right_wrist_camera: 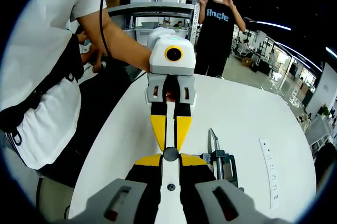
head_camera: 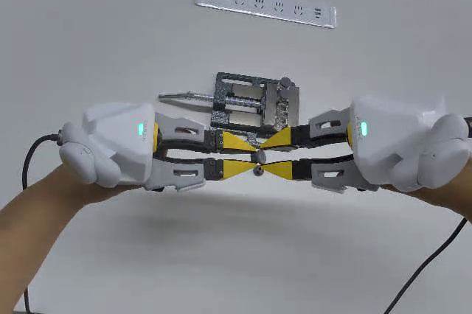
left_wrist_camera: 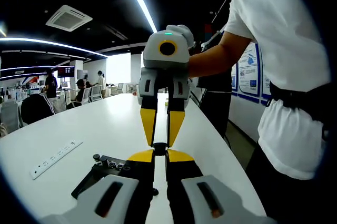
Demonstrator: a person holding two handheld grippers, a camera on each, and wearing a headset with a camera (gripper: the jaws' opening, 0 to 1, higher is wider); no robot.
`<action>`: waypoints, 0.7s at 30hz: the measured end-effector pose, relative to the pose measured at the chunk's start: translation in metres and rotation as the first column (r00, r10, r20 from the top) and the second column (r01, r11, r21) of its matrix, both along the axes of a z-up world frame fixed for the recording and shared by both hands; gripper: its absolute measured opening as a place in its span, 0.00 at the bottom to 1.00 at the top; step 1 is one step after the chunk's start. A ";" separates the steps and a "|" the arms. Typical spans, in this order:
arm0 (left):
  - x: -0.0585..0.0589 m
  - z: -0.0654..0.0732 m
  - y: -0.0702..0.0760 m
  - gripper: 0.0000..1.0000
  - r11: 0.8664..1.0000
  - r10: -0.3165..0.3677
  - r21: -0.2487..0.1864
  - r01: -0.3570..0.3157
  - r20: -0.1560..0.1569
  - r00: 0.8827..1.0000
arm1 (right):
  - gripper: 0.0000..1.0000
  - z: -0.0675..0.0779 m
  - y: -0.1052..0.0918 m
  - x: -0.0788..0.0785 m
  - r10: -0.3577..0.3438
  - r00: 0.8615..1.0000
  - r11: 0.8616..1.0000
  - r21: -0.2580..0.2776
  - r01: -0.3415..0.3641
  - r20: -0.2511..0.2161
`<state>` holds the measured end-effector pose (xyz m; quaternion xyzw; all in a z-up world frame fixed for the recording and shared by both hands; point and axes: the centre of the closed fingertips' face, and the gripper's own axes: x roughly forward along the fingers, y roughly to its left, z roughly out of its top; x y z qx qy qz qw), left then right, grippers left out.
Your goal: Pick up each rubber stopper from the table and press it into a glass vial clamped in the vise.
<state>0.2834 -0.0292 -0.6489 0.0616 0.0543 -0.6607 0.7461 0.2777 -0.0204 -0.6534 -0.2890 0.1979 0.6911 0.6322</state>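
Now L tool (head_camera: pixel 249 157) & R tool (head_camera: pixel 267 157) meet tip to tip above desk (head_camera: pixel 221 255), jaws narrowly apart. Stopper (head_camera: pixel 258 157) sits at the junction; can't tell which grips it. Vise (head_camera: pixel 240 100) lies just beyond the tips, w/ vials (head_camera: pixel 283 113) at its right end, nearer R tool.

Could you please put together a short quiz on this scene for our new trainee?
1. True or false: the left gripper and the right gripper meet tip to tip, nearer the person than the vise.
2. What lies on the table beyond the vise? A) a drill B) a power strip C) a tray
3. Fill in: between the gripper tips sits a small dark rubber ____.
Key: 1 true; 2 B; 3 stopper.
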 end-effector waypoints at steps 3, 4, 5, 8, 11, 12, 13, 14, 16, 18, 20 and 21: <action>0.000 -0.001 -0.001 0.03 1.000 -0.003 0.001 0.003 0.001 1.000 | 0.11 -0.001 -0.001 0.000 0.005 1.000 1.000 -0.009 -0.005 -0.003; 0.000 -0.001 -0.001 0.03 1.000 -0.003 0.001 0.003 0.000 1.000 | 0.11 -0.001 -0.001 0.000 0.006 1.000 1.000 -0.012 -0.006 -0.004; 0.000 -0.001 -0.002 0.03 1.000 -0.003 0.000 0.003 -0.002 1.000 | 0.11 -0.001 -0.001 0.000 0.006 1.000 1.000 -0.015 -0.006 -0.005; 0.001 -0.002 -0.003 0.03 1.000 -0.002 -0.003 0.002 -0.015 1.000 | 0.11 -0.001 -0.002 0.001 0.009 1.000 1.000 -0.026 -0.010 -0.007; 0.003 -0.004 -0.003 0.06 1.000 0.007 0.001 -0.007 -0.027 1.000 | 0.11 0.000 -0.002 0.002 0.009 1.000 0.999 -0.034 -0.009 -0.003; 0.004 -0.004 -0.003 0.08 1.000 0.010 -0.001 -0.010 -0.034 0.999 | 0.11 0.001 -0.003 0.003 0.011 1.000 0.999 -0.036 -0.011 0.000; 0.004 -0.004 -0.003 0.10 1.000 0.012 -0.003 -0.012 -0.039 0.999 | 0.11 0.001 -0.003 0.003 0.010 1.000 0.999 -0.038 -0.010 0.002; 0.004 -0.004 -0.004 0.11 1.000 0.012 -0.004 -0.012 -0.039 0.999 | 0.11 0.001 -0.003 0.004 0.010 1.000 0.999 -0.042 -0.010 0.004; 0.005 -0.003 -0.004 0.12 1.000 0.017 -0.002 -0.017 -0.037 0.999 | 0.11 0.001 -0.004 0.004 0.012 1.000 0.999 -0.050 -0.012 0.006; 0.006 -0.004 -0.003 0.13 1.000 0.020 0.000 -0.020 -0.038 0.999 | 0.11 0.001 -0.005 0.005 0.014 1.000 0.998 -0.057 -0.013 0.010; 0.007 -0.006 -0.003 0.13 1.000 0.022 0.011 -0.022 -0.038 0.999 | 0.11 0.001 -0.006 0.007 0.012 1.000 0.998 -0.063 -0.011 0.010; 0.007 -0.006 -0.002 0.13 1.000 0.023 0.010 -0.023 -0.039 0.999 | 0.11 0.001 -0.007 0.007 0.012 1.000 0.998 -0.066 -0.011 0.010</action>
